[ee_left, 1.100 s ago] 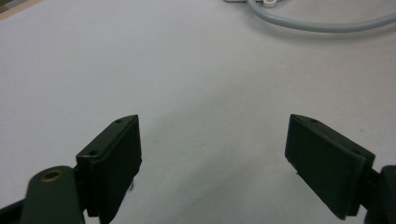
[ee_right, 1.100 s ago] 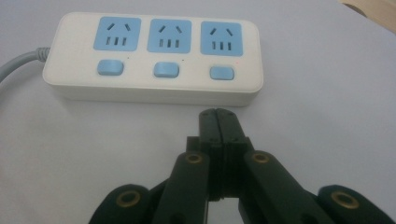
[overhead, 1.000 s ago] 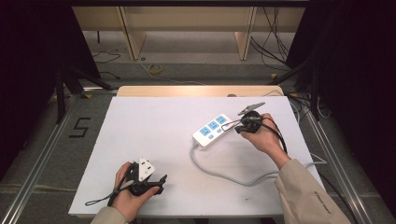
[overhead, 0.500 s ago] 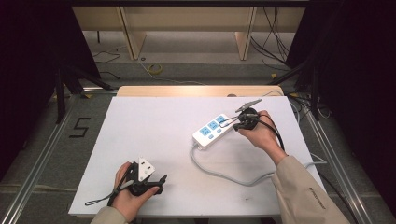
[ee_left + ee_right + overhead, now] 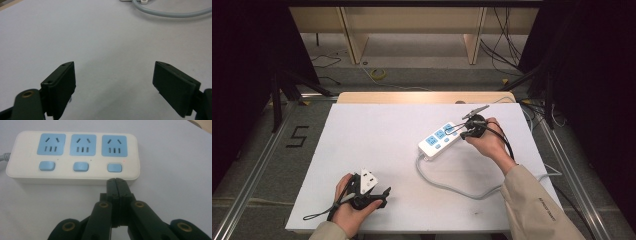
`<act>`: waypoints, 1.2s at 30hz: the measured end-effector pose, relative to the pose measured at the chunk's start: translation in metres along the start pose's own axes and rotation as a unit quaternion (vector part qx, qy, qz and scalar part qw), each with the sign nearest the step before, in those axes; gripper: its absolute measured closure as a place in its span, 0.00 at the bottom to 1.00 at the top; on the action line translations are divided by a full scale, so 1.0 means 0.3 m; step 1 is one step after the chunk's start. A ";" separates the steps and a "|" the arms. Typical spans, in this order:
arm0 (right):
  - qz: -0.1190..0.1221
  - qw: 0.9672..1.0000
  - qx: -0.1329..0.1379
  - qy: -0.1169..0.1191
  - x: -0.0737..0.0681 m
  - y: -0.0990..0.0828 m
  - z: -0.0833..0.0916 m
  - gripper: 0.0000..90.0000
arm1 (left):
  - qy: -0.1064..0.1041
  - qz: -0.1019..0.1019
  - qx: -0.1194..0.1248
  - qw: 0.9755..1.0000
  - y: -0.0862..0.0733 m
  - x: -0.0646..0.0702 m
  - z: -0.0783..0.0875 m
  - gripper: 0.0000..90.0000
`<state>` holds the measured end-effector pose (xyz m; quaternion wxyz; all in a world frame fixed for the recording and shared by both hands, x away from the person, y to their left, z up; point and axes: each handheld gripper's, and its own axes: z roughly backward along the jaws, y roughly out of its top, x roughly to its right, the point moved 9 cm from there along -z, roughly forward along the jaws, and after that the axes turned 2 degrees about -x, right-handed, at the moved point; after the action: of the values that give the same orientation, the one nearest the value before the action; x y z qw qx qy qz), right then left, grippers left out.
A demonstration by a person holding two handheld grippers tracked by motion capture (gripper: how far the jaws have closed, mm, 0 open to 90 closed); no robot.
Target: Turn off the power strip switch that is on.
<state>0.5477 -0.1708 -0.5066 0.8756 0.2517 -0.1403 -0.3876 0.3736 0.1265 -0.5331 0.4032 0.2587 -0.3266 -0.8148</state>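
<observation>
1. White power strip (image 5: 72, 155) with three blue sockets lies on the white table (image 5: 377, 145), right of centre; its grey cable (image 5: 452, 187) loops toward the person.
2. Right gripper (image 5: 116, 180) has its jaws pressed together, holding nothing. The joined tip sits just in front of the strip's near edge, below the rightmost blue switch (image 5: 114, 167).
3. A small red light glows beside that switch.
4. Judged step: pressing that switch with the closed tip. To do it well, lift the tip slightly, centre it over the button and push straight down so the strip does not slide.
5. Left gripper (image 5: 115, 82) rests near the table's front edge, jaws spread wide and empty, well apart from the strip.
</observation>
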 end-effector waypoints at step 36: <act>-0.011 1.000 -0.004 0.003 0.004 0.065 -0.069 1.00 | 0.001 0.000 0.001 1.000 0.000 -0.003 0.000 0.20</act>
<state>0.5696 -0.1537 -0.5131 0.8728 0.2508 -0.1330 -0.3970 0.3740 0.1273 -0.5329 0.4032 0.2598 -0.3275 -0.8141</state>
